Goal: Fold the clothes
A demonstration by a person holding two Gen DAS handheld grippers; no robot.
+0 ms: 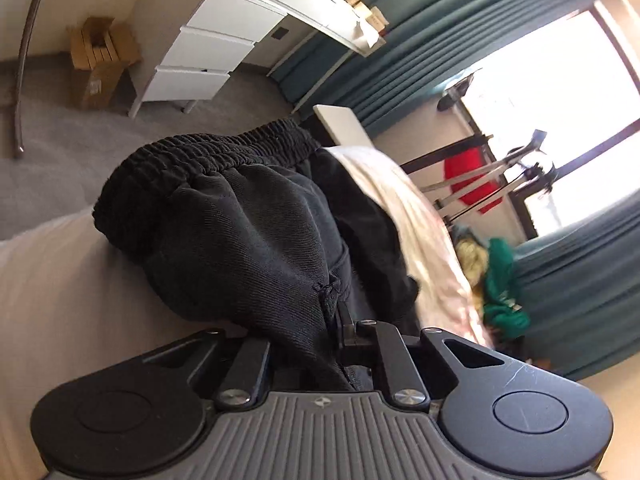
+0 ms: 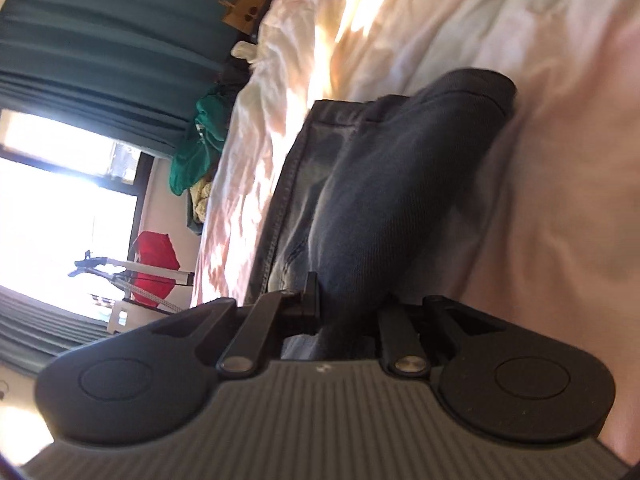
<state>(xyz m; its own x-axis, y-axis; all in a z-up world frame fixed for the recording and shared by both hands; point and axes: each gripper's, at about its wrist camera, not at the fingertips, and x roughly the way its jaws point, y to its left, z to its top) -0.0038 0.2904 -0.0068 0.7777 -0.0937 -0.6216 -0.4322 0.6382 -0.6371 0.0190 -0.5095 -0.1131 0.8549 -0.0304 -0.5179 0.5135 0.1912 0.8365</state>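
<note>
Black, faded cotton trousers with a gathered elastic waistband [image 1: 240, 208] hang bunched from both claws above a pale, rumpled bed sheet [image 2: 540, 184]. In the left wrist view, the left gripper [image 1: 332, 320] has its jaws nearly closed, pinching a thick fold of the dark cloth at a stitched seam; the waistband rises on the far side of it, ruffled and curved. In the right wrist view, the right gripper [image 2: 332, 304] is likewise drawn almost together on a fold of the same garment, whose seamed hem edge runs along the left of the cloth while the rest drapes away over the sheet.

Beyond the bed, teal pleated curtains [image 1: 420, 40] frame a bright window [image 1: 560, 92]. A white chest of drawers [image 1: 208, 48] stands on the grey carpet at far left, with a brown cardboard box [image 1: 100, 60] beside it. A crumpled green garment [image 2: 200, 140] lies at the bed's far edge, near a red cloth [image 2: 154, 258] by the window. A brown paper bag [image 2: 244, 10] sits against the curtains.
</note>
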